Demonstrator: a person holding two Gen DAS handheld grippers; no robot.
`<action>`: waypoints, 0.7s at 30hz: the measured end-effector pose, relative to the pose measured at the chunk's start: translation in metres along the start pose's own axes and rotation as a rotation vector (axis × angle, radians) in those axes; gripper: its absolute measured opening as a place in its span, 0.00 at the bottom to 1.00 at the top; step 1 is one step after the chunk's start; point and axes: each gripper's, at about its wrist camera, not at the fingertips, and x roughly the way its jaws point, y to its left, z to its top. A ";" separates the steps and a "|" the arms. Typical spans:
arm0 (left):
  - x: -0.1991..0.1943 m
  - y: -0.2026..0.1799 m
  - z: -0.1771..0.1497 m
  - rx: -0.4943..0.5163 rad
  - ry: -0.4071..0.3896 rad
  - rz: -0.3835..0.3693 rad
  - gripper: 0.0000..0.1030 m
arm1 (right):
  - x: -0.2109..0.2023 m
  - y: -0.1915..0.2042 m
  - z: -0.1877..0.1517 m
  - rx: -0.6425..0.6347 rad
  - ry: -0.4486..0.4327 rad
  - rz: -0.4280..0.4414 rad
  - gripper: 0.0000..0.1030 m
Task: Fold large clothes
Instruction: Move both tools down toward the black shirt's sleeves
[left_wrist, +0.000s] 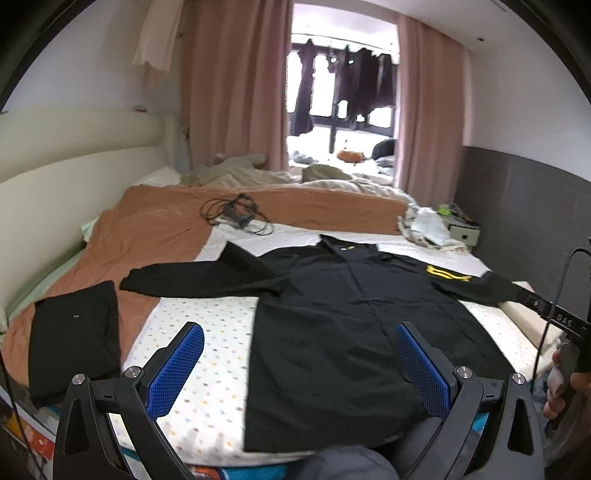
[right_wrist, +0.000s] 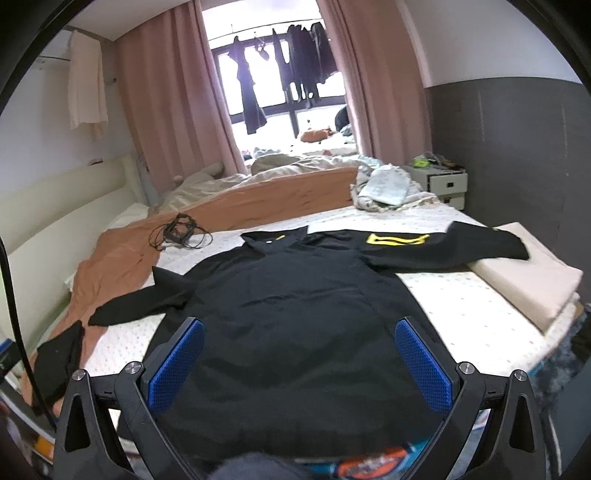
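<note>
The black shirt (right_wrist: 295, 314) lies spread flat on the white dotted mattress (left_wrist: 207, 332), collar (right_wrist: 275, 240) at the far end and hem at the near edge, both sleeves stretched outward; laid open like this, it seems made ready for folding, with no fold begun on it yet; the left gripper (left_wrist: 299, 363) hovers above the hem's left corner with its jaws spread wide and nothing between them, and the right gripper (right_wrist: 299, 363) hangs over the lower middle of the shirt, likewise released and empty; probably each is lining up for a hold on the near edge; the shirt is dark, smooth and nearly unwrinkled, with a yellow mark (right_wrist: 397, 239) on the right shoulder; its left sleeve (left_wrist: 199, 278) reaches onto the orange sheet (left_wrist: 147, 229); left of the shirt lies a folded black garment (left_wrist: 74, 339).
</note>
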 end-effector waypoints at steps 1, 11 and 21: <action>0.007 0.006 0.002 -0.008 0.006 0.010 1.00 | 0.009 0.005 0.003 -0.002 0.004 0.005 1.00; 0.071 0.059 0.021 -0.095 0.082 0.087 1.00 | 0.098 0.058 0.025 -0.017 0.079 0.047 1.00; 0.135 0.100 0.032 -0.170 0.173 0.106 0.91 | 0.191 0.105 0.033 0.093 0.161 0.151 1.00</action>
